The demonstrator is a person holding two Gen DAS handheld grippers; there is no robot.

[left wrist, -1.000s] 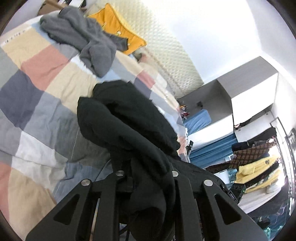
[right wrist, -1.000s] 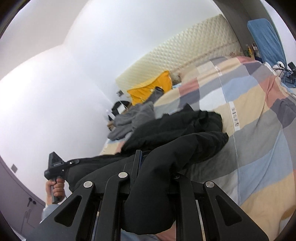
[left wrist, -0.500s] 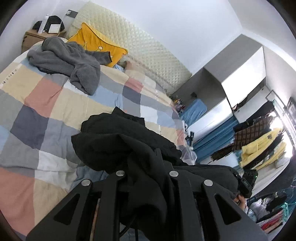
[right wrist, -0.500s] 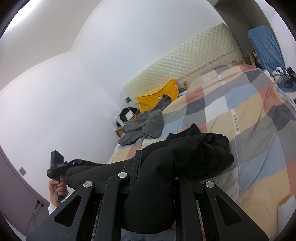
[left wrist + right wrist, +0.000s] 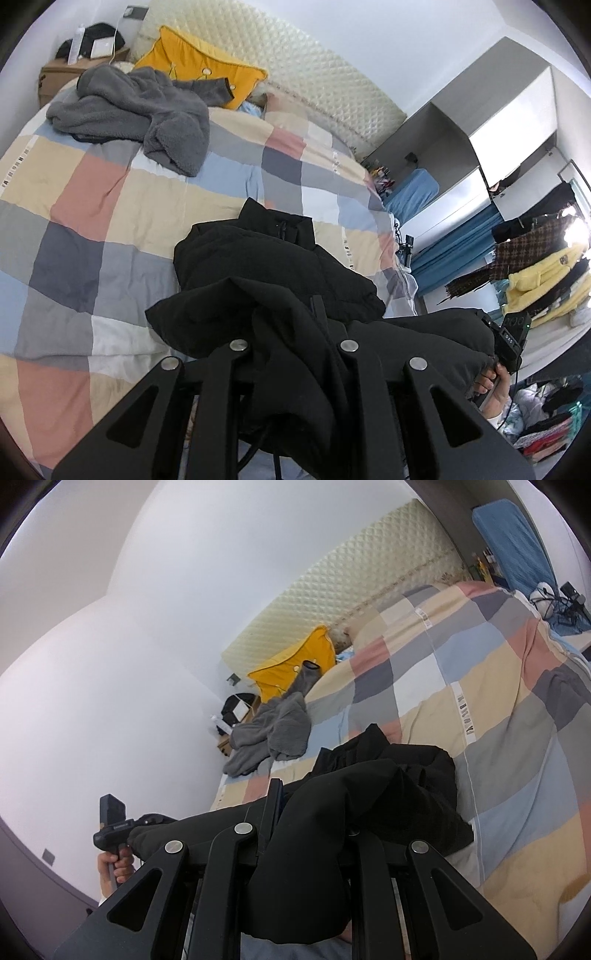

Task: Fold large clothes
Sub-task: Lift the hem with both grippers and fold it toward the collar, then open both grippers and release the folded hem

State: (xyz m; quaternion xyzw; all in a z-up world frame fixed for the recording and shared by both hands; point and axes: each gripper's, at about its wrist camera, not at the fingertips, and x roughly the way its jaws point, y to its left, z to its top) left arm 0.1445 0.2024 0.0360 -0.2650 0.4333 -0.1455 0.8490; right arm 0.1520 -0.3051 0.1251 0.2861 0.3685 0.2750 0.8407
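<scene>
The left tongs [image 5: 295, 354] are clamped on black fabric of the jacket [image 5: 280, 266]. The right tongs [image 5: 295, 834] grip another bunch of the same jacket [image 5: 388, 786]. The jacket hangs stretched between both tongs, its collar end resting on the checked bed [image 5: 110, 206] near the foot edge. A grey fleece [image 5: 147, 107] lies near the headboard, touching the yellow pillow [image 5: 199, 70].

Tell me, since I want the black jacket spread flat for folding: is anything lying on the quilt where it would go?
Nothing visible does. Both grippers already hold the black jacket, and the checked quilt around it looks bare. The grey fleece and yellow cushion lie farther up, by the headboard, apart from the jacket.
</scene>
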